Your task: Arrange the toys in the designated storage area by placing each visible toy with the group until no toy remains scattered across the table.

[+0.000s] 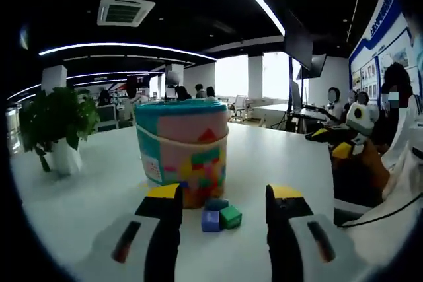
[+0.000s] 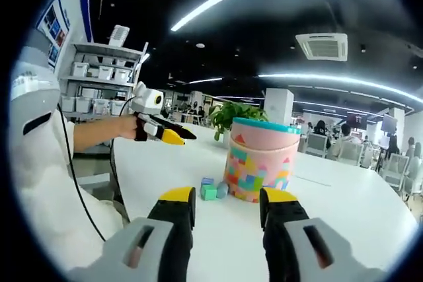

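Table (image 1: 92, 203) surface is spreading white and bare around a small cluster near its middle, with free room showing on every side of the cluster in both views. In the left gripper view the left gripper (image 1: 223, 197) is hovering low over the table with its jaws standing wide apart and holding nothing. Between and just beyond its yellow-tipped jaws three toy blocks are sitting together: a blue block (image 1: 211, 220), a green block (image 1: 231, 216) touching it, and a darker teal block (image 1: 215, 204) behind them. All three are lying just beside the base of the toy bucket (image 1: 183, 151), a round pink tub with a teal lid and a coloured brick pattern. A potted plant (image 1: 58, 127) is standing well apart from the bucket.

In the right gripper view the right gripper (image 2: 227, 201) is also hovering with its jaws spread wide and empty, facing the same toy bucket (image 2: 260, 160) and the blocks (image 2: 211, 189), which are resting against the bucket's foot. The table edge is running along the side where a person's hand (image 2: 123, 127) is gripping the left gripper (image 2: 177, 138); whether its yellow jaws are parted is hard to tell from this angle. The bucket is hiding whatever may be lying behind it
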`<state>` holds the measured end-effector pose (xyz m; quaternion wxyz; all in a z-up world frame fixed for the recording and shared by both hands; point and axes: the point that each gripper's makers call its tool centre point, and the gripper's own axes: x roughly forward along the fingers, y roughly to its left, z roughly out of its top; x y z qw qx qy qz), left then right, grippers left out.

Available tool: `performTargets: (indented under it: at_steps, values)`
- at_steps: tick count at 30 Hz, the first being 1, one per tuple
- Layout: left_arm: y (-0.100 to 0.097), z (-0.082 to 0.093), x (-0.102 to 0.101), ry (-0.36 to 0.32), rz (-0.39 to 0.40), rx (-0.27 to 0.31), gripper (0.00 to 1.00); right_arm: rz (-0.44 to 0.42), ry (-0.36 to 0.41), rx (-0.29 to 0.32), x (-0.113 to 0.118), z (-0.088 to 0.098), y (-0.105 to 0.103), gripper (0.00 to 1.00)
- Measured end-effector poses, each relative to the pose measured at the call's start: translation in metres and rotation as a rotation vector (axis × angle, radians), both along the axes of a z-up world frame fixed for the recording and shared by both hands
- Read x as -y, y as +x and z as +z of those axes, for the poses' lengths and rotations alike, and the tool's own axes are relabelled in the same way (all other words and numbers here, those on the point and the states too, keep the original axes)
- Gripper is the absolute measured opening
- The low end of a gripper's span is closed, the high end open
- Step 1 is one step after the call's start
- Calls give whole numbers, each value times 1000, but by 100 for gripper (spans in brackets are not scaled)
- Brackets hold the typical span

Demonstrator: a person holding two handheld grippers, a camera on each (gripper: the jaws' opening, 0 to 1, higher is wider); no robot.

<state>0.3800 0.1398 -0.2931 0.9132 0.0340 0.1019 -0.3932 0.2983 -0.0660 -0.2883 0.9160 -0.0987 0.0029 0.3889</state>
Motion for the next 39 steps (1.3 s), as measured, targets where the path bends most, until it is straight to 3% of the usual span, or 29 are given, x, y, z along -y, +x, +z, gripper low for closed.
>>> performTargets:
  at_steps: [3, 5, 6, 9, 15, 20, 30, 39]
  values:
    - [2, -4, -5, 18, 37, 25, 49, 2, 0, 3, 0, 0, 0, 39]
    - [-1, 3, -3, -60, 47, 31, 45, -4, -3, 5, 2, 0, 1, 38]
    - [-4, 2, -2, -62, 43, 32, 45, -5, -4, 6, 2, 1, 1, 38]
    - [-5, -4, -2, -1, 55, 53, 47, -9, 4, 8, 2, 2, 3, 37]
    - [-1, -29, 3, 65, 41, 8, 38, 4, -8, -3, -4, -5, 3, 36]
    - [10, -48, -1, 129, 82, 16, 34, 5, -9, 2, -4, -4, 4, 36]
    - [21, -65, 1, 146, 107, -17, 34, 4, -13, -2, -2, -7, 4, 35]
    - [30, -75, 8, 182, 117, 1, 34, 2, -15, 2, -1, -6, 4, 35]
